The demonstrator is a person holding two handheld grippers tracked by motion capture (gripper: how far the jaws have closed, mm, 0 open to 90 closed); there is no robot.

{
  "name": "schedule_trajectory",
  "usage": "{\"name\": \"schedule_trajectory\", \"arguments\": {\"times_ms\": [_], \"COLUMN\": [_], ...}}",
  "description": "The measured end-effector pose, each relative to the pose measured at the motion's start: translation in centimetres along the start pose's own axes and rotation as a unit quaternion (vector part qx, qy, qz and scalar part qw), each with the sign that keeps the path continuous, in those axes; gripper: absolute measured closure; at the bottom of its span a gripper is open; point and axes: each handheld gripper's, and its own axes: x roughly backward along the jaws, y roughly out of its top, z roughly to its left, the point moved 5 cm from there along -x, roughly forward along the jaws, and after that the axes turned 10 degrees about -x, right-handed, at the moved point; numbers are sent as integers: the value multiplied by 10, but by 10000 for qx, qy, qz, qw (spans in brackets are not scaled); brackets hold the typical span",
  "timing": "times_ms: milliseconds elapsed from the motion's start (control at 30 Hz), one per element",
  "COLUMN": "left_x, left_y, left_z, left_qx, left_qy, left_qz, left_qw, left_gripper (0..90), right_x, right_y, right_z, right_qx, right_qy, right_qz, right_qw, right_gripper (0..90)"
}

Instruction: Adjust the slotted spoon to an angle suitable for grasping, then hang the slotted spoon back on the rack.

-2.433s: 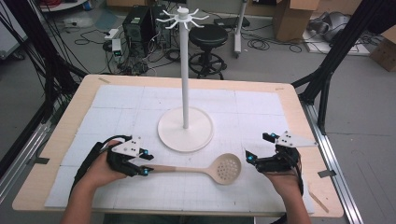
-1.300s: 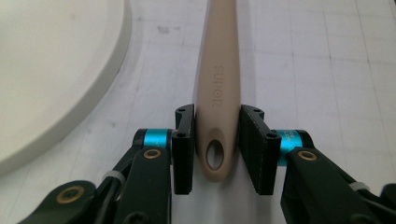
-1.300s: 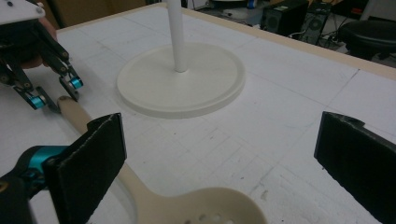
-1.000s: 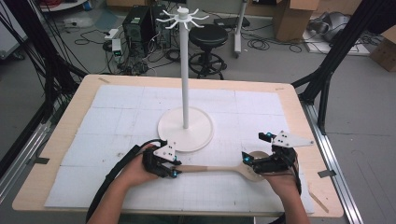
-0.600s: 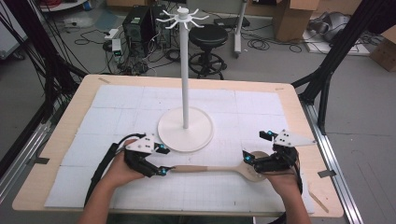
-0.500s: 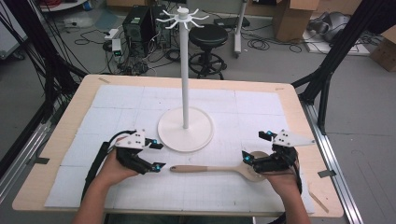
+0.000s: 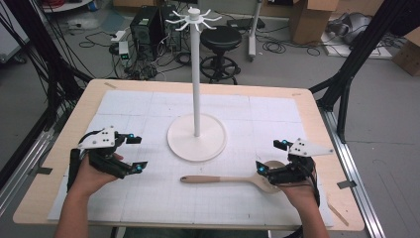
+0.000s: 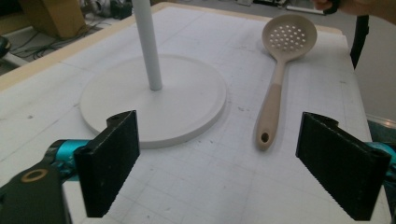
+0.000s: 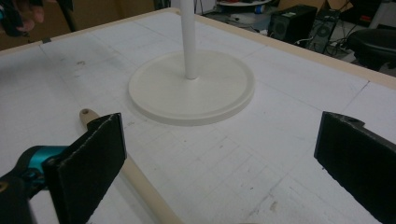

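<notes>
A beige slotted spoon (image 7: 223,179) lies flat on the white mat, handle end pointing left, its perforated bowl (image 8: 289,36) to the right. My left gripper (image 7: 138,152) hovers well left of the handle end. Its jaws have just been opening and stand open with nothing between them (image 8: 226,168). My right gripper (image 7: 270,156) sits low over the spoon's bowl, also open. In the right gripper view the spoon handle (image 9: 140,186) runs past the left-hand jaw of my right gripper (image 9: 224,163), apart from the other jaw.
A white hook stand (image 7: 196,74) rises from a round base (image 7: 196,144) at the mat's middle, just behind the spoon. The wooden table edge (image 7: 337,163) frames the mat. Beyond the table are a stool, computer cases and cables on the floor.
The left gripper let go of the spoon's handle end, opened its jaws and drew back to the left, rising a little. The spoon and the right gripper stayed in place.
</notes>
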Motion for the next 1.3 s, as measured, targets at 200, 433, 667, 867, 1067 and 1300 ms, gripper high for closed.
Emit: {"name": "schedule_trajectory", "arguments": {"times_ms": [200, 433, 667, 867, 1067, 1300], "left_x": [20, 33, 28, 26, 28, 26], "left_y": [3, 6, 4, 1, 2, 1], "left_z": [6, 10, 12, 12, 12, 14], "left_qx": [-4, 25, 35, 71, 35, 59], "left_qy": [434, 706, 669, 639, 666, 659], "left_qz": [-97, -385, -252, -184, -235, -228], "left_qw": [9990, 9968, 9974, 9978, 9975, 9975], "left_gripper": [57, 17, 16, 17, 16, 17], "right_x": [1, -1, -4, -7, -12, -27], "right_y": [1, 0, 1, 0, -2, -4], "right_z": [0, 2, 7, 11, 15, 25], "right_qx": [8, 52, 176, 206, 272, 431], "right_qy": [-3, 63, 143, 259, 297, 334], "right_qz": [-14, 48, 197, 269, 391, 716], "right_qw": [10000, 10000, 9995, 9991, 9984, 9959], "right_gripper": [10, 11, 10, 11, 11, 11]}}
